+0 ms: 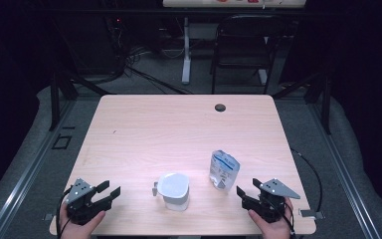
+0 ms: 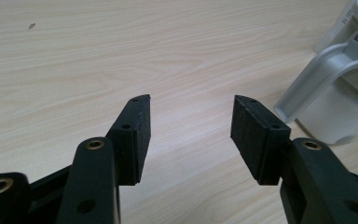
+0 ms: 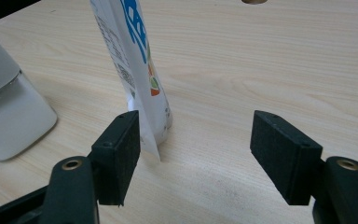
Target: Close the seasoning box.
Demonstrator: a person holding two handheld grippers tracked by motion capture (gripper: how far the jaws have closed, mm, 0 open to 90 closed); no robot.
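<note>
- We see the left gripper (image 1: 110,193) low at 7 o'clock on the wooden surface (image 1: 179,129), jaws spread wide, nothing between them.
- In the left gripper view its pads (image 2: 137,135) hang over bare wood; the white jug (image 2: 340,93) sits at 2 o'clock from them, handle facing the gripper, apart from it.
- From the high view the white jug (image 1: 174,190) stands near the front edge at 6 o'clock, between both grippers.
- The right gripper (image 1: 247,192) sits at 5 o'clock, jaws apart and empty.
- The blue-and-white pouch (image 1: 223,170) stands upright just beside the right gripper, at its 11 o'clock.
- In the right gripper view the pouch (image 3: 140,70) rises just behind the left-hand pad (image 3: 121,154); we cannot tell whether they touch. The jug's corner is at 9 o'clock.
</note>
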